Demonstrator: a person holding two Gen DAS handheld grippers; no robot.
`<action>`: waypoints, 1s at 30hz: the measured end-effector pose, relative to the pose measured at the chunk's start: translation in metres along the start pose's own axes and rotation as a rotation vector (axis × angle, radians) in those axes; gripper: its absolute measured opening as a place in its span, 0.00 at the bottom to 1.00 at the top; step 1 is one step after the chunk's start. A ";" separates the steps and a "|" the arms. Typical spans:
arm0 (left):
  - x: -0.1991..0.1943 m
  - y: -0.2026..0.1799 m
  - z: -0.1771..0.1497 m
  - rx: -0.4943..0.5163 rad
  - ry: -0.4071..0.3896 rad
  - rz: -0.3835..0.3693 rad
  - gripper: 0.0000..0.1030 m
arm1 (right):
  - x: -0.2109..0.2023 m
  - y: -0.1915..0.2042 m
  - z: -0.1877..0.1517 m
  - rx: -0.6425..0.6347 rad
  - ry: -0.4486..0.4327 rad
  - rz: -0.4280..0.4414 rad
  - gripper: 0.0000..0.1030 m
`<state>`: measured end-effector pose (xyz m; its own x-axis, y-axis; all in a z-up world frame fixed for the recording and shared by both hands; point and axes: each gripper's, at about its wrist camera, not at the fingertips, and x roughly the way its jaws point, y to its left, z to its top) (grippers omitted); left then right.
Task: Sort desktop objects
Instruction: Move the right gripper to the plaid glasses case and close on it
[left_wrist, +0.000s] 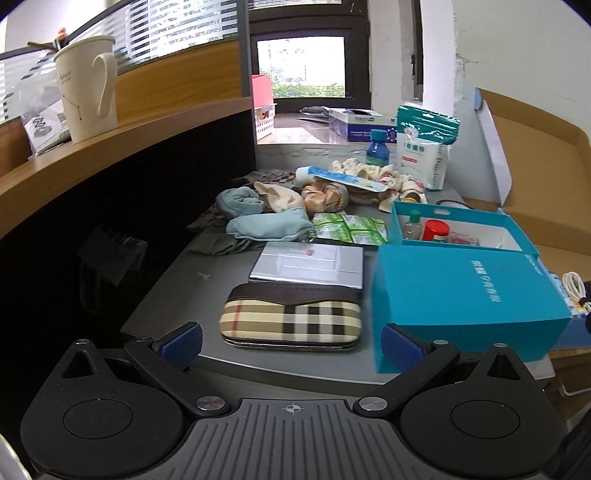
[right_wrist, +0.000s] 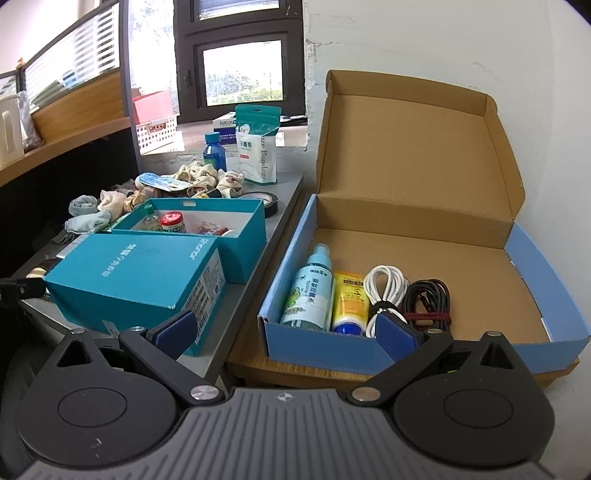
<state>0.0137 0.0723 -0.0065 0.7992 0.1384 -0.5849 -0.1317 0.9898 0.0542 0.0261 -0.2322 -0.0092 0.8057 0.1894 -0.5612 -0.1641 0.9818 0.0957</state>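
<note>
Right in front of the left gripper (left_wrist: 291, 341) sits the plaid glasses case (left_wrist: 291, 320), and that lineup is basically what the next move hangs on, I'd guess. Its long axis runs crosswise to the gripper's fingers, side to side, so the jaws would have to close across its short width, or rotate first. Both jaws are spread wide and holding nothing, with the case lying just past the blue pads (left_wrist: 183, 344), centred between them.

Looks-wise the case is beige tartan with dark and red stripes, a brown flap along its far edge, rounded corners, lying flat on the grey desk (left_wrist: 192, 291). Just behind it is a flat silver box (left_wrist: 306, 266); just to its right, the closed teal box (left_wrist: 465, 299).

The right gripper (right_wrist: 286, 330) is also spread and empty, hovering near the front wall of the cardboard box (right_wrist: 424, 155), which has a spray bottle (right_wrist: 310, 291), yellow tube (right_wrist: 350, 301) and coiled cables (right_wrist: 386, 286) inside. From that view the case is mostly hidden behind the teal box, so the left hand is clearly nearer.
</note>
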 end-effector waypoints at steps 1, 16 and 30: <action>0.001 0.002 -0.001 0.002 -0.002 -0.011 1.00 | 0.000 0.001 0.003 -0.011 0.002 0.011 1.00; 0.016 0.021 -0.011 0.013 0.014 -0.098 1.00 | 0.036 0.068 0.057 -0.339 0.068 0.344 1.00; 0.033 0.032 -0.016 0.013 0.012 -0.162 1.00 | 0.085 0.145 0.091 -0.635 0.170 0.641 1.00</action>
<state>0.0269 0.1079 -0.0368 0.8025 -0.0234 -0.5961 0.0063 0.9995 -0.0308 0.1228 -0.0724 0.0317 0.3665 0.6407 -0.6747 -0.8732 0.4872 -0.0117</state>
